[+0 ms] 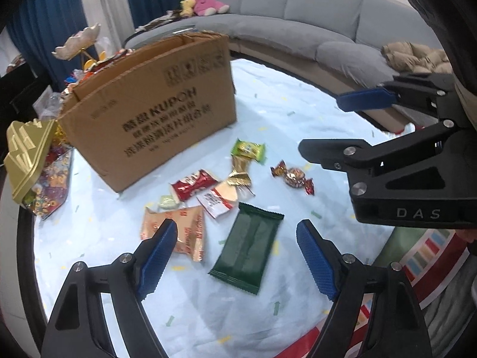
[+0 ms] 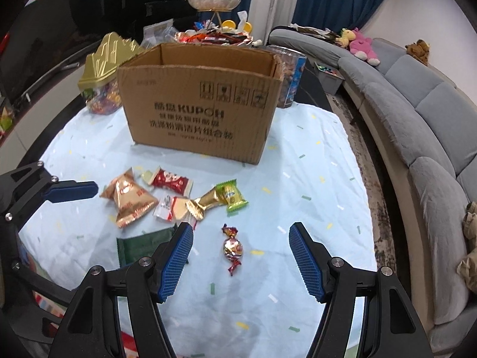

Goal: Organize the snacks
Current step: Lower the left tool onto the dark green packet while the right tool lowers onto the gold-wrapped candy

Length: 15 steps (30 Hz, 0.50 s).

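Several snacks lie on a light blue cloth in front of an open cardboard box (image 1: 155,110) (image 2: 202,110). My left gripper (image 1: 237,256) is open and empty above a dark green packet (image 1: 249,247), next to a tan packet (image 1: 184,232). My right gripper (image 2: 240,258) is open and empty around a twist-wrapped candy (image 2: 232,249) without touching it; it also shows in the left wrist view (image 1: 293,176). A red packet (image 2: 171,182), a gold wrapper (image 2: 205,203) and a light green packet (image 2: 234,195) lie further toward the box.
A gold-lidded candy jar (image 2: 103,71) stands left of the box, a tiered snack stand (image 2: 214,9) and a round tin (image 2: 290,80) behind it. A grey sofa (image 2: 417,113) curves along the right. The cloth's edge (image 1: 372,271) meets a striped mat.
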Motion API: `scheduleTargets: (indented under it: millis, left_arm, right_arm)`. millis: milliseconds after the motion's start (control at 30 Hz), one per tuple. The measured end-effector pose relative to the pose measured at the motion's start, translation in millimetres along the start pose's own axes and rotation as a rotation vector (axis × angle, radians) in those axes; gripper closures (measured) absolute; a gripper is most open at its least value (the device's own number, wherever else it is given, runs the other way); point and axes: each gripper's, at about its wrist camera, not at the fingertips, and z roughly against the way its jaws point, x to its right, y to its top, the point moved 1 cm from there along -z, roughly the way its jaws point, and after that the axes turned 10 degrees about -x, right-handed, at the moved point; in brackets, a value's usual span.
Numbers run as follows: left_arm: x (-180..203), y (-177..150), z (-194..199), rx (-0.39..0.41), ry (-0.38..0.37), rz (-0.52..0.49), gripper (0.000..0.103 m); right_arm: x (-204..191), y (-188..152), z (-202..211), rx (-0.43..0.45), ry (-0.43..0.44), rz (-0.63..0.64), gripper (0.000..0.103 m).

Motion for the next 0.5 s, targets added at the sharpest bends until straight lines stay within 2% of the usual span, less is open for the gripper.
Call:
scheduleTargets:
  millis: [233, 500]
  left_arm:
    - [9.0, -4.0, -23.0, -0.021, -0.031, -0.062, 0.028]
    - [8.2, -6.8, -44.8, -0.041, -0.059, -0.072, 0.034]
  right_arm:
    - [0.4, -10.4, -18.5, -0.023, 0.003, 0.024, 0.035]
    - [1.3, -16.8, -41.9, -0.058, 0.020, 0.027, 0.035]
